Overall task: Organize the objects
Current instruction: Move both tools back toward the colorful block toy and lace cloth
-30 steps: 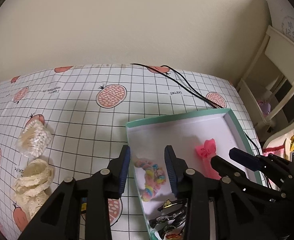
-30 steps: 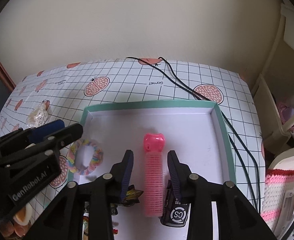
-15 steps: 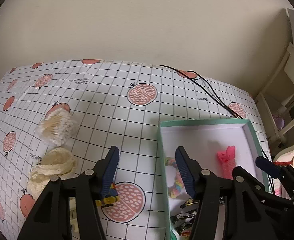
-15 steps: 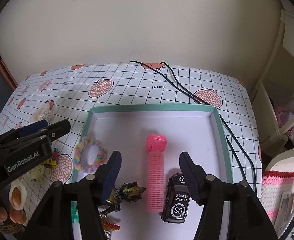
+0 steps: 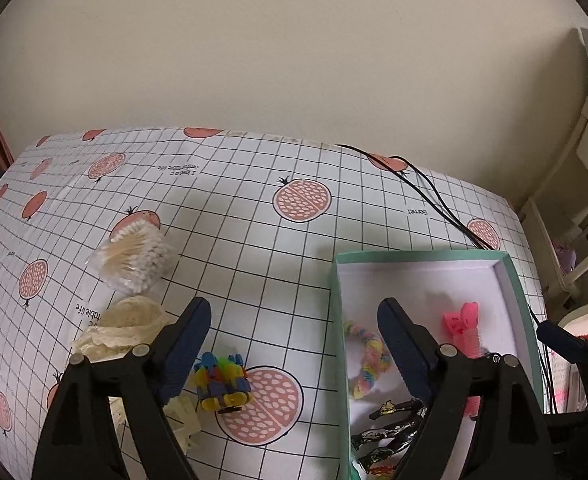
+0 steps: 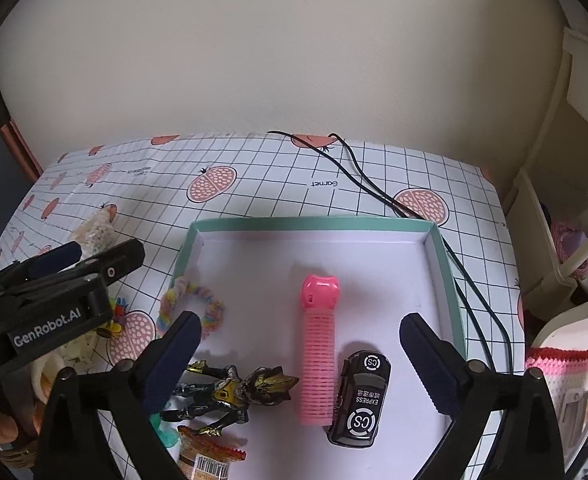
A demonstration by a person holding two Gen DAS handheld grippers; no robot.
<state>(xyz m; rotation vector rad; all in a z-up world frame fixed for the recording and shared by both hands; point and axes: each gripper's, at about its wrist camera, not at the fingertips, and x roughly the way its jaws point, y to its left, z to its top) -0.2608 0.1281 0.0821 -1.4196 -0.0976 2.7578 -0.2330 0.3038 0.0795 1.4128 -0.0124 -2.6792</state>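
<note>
My left finger [image 5: 181,352] hides part of the lace [image 5: 121,328]; the snack packet [image 6: 209,460] runs off the bottom edge.

Tray to the right, loose items to its left

In the tray [image 6: 440,248]: hair tie [image 6: 191,308] left, hair roller [image 6: 318,352] centre, toy car [image 6: 360,398] right; cotton swabs [image 5: 135,256] behind the block toy [image 5: 222,382].

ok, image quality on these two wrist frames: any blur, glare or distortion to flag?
Left wrist: strong fisheye bend, table grid curves, dark corner vignette; sharp, no glare; soft shadow beside the swabs. Right wrist: same bend and vignette; box floor evenly lit, faint shadows by the roller; text on the car is readable.
</note>
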